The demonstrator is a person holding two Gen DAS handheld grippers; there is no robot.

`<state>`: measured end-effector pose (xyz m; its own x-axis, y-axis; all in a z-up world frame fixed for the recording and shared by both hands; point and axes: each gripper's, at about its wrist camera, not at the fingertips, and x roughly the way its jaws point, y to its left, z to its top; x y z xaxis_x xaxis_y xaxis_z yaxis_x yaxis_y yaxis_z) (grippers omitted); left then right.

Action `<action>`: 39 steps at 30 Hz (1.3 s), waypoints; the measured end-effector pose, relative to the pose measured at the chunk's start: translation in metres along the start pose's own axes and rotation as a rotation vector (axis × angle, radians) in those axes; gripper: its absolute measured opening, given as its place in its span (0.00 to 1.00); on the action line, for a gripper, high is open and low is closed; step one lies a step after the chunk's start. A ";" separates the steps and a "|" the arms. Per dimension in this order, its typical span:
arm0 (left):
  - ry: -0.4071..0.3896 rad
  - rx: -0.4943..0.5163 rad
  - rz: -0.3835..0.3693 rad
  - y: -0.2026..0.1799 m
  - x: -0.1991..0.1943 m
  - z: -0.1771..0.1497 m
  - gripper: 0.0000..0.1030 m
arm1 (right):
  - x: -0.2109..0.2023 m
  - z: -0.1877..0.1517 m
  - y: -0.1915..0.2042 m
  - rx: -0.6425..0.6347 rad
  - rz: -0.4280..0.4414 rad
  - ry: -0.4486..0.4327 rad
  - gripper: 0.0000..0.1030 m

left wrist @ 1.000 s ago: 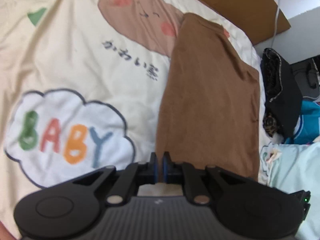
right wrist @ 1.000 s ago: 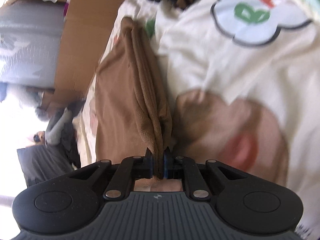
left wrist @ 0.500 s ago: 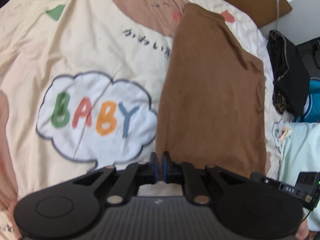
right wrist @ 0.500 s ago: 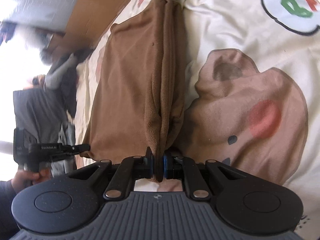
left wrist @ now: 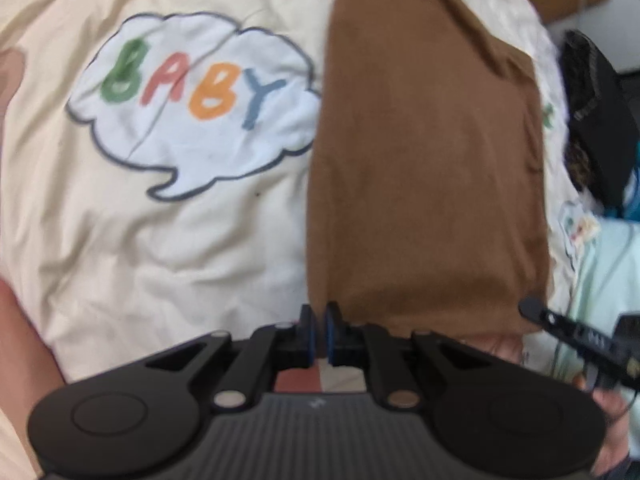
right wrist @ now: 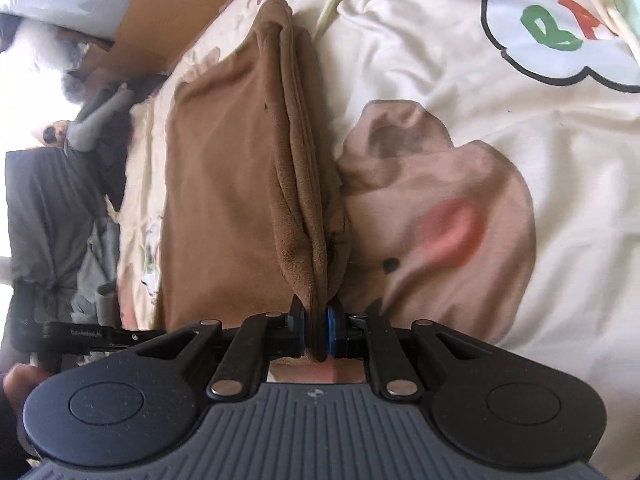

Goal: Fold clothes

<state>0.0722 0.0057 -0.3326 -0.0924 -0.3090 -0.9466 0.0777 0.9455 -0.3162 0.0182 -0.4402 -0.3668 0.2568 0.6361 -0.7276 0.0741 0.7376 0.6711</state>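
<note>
Left wrist view: at far left lies open cream printed bedspread (left wrist: 168,240), wrinkled but bare, with a white cloud-shaped patch lettered BABY (left wrist: 192,104) on it. Right of the patch runs the straight left edge of the folded brown fabric garment (left wrist: 424,152), a long flat rectangle stretching from the far top of the view to a near edge just beyond the left gripper (left wrist: 319,332). That gripper's jaws are opening; a narrow slit shows between the blue pads and the garment's near left corner sits right at their tips, though whether cloth is still inside the slit cannot be told. Right of the garment only a thin strip of bedspread is free before a black heap of clothing (left wrist: 596,120) and a pale mint cloth (left wrist: 600,280) crowd the bed's edge.

Right wrist view: at far left a dark grey piled garment (right wrist: 48,208) lies beside the bed, then a slim band of bedspread (right wrist: 140,184). The brown garment (right wrist: 224,200) lies next, its layered folded edge rising as a ridge that runs into the right gripper (right wrist: 319,332), whose jaws are opening with the brown cloth between them, the pads touching it. To the right, the bedspread with a brown bear-face print (right wrist: 440,216) is wide and bare.
</note>
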 end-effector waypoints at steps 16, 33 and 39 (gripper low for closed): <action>-0.121 0.177 0.127 -0.064 -0.041 0.034 0.40 | -0.009 0.043 0.034 -0.173 -0.094 -0.142 0.34; -0.163 0.055 0.094 -0.040 -0.024 0.026 0.45 | -0.008 0.047 0.009 -0.085 -0.108 -0.171 0.34; -0.235 0.147 0.103 -0.058 -0.031 0.058 0.44 | -0.014 0.059 0.025 -0.118 -0.052 -0.239 0.34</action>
<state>0.1286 -0.0455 -0.2887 0.1549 -0.2440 -0.9573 0.2195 0.9533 -0.2075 0.0736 -0.4441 -0.3318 0.4768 0.5356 -0.6970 -0.0158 0.7980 0.6024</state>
